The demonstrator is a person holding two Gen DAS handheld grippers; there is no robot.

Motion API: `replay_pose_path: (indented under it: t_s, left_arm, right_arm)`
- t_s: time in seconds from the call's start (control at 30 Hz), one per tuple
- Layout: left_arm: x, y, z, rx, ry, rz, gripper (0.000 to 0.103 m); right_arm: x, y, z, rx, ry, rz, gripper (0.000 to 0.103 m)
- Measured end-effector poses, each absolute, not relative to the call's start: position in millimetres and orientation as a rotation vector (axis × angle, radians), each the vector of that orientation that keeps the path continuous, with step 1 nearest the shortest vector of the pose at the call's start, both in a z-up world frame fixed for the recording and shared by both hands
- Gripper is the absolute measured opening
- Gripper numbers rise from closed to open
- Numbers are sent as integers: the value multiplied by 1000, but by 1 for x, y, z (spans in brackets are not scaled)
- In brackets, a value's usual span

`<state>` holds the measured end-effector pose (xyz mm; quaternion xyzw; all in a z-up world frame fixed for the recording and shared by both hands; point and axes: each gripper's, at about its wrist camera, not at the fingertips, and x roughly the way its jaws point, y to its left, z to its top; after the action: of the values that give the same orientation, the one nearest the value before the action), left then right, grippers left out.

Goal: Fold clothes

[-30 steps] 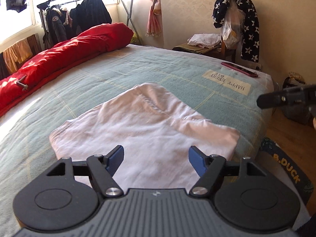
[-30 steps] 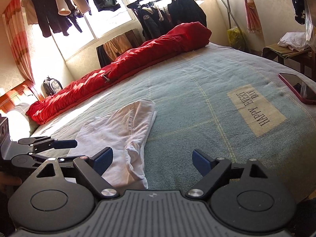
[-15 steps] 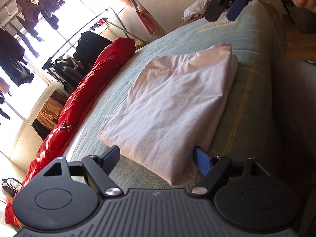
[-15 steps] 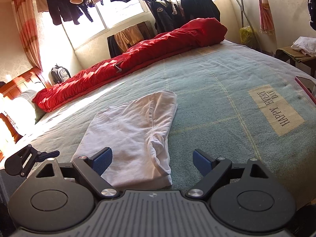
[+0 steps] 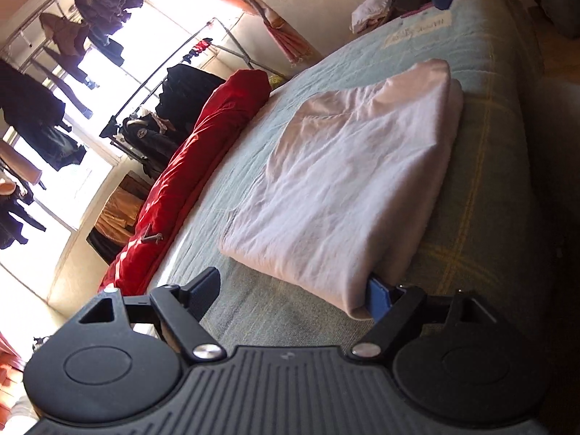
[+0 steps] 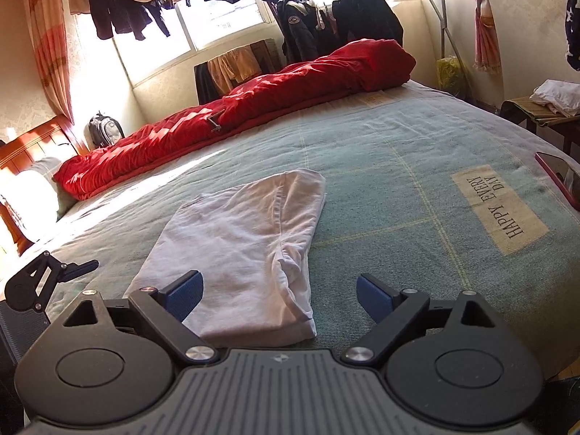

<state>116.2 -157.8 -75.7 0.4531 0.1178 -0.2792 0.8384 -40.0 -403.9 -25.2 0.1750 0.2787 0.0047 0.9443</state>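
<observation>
Red duvet across upper centre, "HAPPY EVERY DAY" patch at right, pink phone at right edge.

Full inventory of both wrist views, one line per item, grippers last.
folded garment: 1, white, near edge of bed
bedspread: 1, pale green, covers the bed, printed patch at right
duvet: 1, red, bunched along far side of bed
phone: 1, red case, right edge of bed
clothes rack: 1, metal, dark jackets, by window
backpack: 1, grey, far left corner
side table: 1, dark, white clothes on top, right
left gripper: open, one pad tucked under garment's near corner
right gripper: open, over garment's near edge
</observation>
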Motion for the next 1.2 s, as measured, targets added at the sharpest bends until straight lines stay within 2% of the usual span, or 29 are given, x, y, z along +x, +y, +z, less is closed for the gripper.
replay_pose_path:
  t_s: [0.17, 0.23, 0.4, 0.57, 0.67, 0.73, 0.8, 0.93, 1.13, 1.17, 1.2]
  left_arm:
    - [122, -137, -70, 836, 356, -602, 83]
    - [117, -132, -65, 825, 369, -630, 83]
    - [111, -120, -33, 696, 343, -753, 83]
    - [130, -144, -29, 640, 311, -802, 85]
    - [150, -159, -44, 579, 420, -849, 85]
    - [163, -162, -60, 554, 514, -837, 85]
    - [171, -157, -73, 539, 595, -782, 86]
    - [174, -137, -63, 416, 623, -791, 86]
    - [184, -159, -38, 397, 514, -819, 87]
    - [185, -165, -39, 393, 507, -821, 87]
    - [186, -168, -41, 383, 511, -825, 87]
  right_arm:
    - [-37, -403, -28, 364, 576, 37, 94]
    - [-35, -406, -31, 380, 579, 48, 89]
    - [-14, -407, -33, 386, 585, 110, 55]
    - [28, -390, -42, 375, 609, 225, 45]
    - [48, -387, -61, 356, 669, 209, 43]
    - [49, -391, -72, 328, 706, 160, 36]
    - [40, -402, -79, 357, 714, 168, 23]
    - [28, -424, -66, 432, 657, 188, 26]
    - [72, -450, -49, 437, 591, 143, 27]
    - [85, -456, -52, 448, 587, 129, 33]
    - [97, -462, -56, 470, 595, 120, 44]
